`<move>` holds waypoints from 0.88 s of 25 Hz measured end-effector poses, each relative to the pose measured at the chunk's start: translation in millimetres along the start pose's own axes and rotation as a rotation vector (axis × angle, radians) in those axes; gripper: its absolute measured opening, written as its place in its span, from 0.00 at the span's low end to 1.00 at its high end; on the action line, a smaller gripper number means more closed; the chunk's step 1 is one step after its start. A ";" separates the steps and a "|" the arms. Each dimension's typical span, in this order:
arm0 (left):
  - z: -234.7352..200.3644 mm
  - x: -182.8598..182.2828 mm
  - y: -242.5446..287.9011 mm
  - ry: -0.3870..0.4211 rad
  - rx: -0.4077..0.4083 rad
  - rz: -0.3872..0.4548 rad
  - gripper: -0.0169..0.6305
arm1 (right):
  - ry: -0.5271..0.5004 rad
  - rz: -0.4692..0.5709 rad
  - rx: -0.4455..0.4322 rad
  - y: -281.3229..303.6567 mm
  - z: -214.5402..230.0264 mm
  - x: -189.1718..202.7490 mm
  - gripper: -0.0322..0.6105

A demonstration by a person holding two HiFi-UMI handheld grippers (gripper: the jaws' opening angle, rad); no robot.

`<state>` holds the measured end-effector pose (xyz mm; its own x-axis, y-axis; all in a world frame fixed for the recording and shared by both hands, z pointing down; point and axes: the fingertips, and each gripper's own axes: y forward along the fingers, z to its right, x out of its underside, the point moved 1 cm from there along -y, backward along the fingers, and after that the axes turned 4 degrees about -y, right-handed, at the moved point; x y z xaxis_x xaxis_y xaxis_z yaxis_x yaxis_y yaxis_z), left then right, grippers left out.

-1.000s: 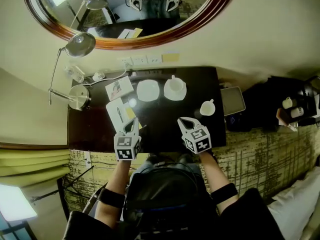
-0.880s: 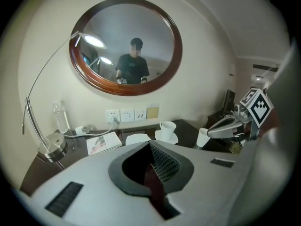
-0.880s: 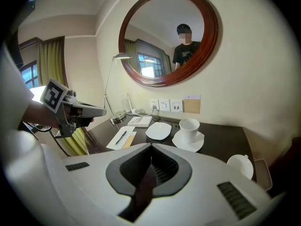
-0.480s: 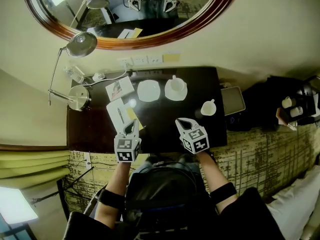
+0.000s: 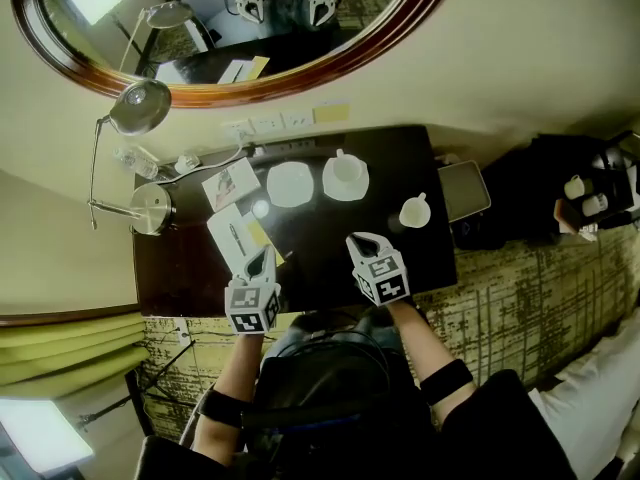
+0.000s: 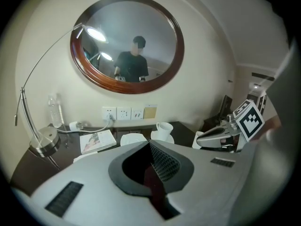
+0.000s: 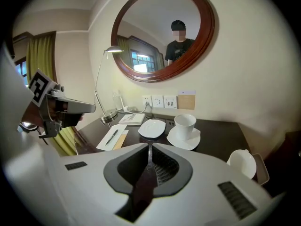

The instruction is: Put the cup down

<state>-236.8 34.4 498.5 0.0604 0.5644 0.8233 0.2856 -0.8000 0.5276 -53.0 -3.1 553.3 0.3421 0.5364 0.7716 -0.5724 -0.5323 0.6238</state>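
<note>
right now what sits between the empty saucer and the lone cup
A cup on a saucer, between the empty saucer and the lone cup; head view shows it.

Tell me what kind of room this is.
Probably a hotel room: a dark desk under an oval wood-framed mirror, a cup on its saucer like guest tea service, and a notepad with pen beside a desk lamp.

Person in a dark short-sleeved top (image 5: 330,383), reflected black cap (image 7: 178,24), black left forearm band (image 5: 218,406), matching black right forearm band (image 5: 445,380), forearms otherwise uncovered
</note>
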 end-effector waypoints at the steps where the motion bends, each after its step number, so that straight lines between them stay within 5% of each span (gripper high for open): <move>1: 0.5 -0.3 2.7 0.004 0.005 -0.005 0.03 | 0.004 -0.002 0.012 4.7 2.9 -0.1 0.14; 7: 4.6 0.4 28.2 0.040 0.036 -0.050 0.03 | 0.083 -0.035 0.082 41.5 32.3 1.9 0.59; 10: 9.5 -0.3 44.2 0.057 0.052 -0.059 0.03 | 0.116 -0.035 0.129 62.0 51.6 -3.1 0.74; 22: 8.1 8.4 95.3 0.084 0.064 -0.090 0.03 | 0.118 -0.008 0.279 144.7 121.0 -13.7 0.88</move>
<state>-201.4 -35.5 554.0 -0.0481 0.6125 0.7890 0.3472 -0.7304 0.5881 -50.4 -166.7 648.1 0.2473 0.6053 0.7566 -0.3377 -0.6780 0.6529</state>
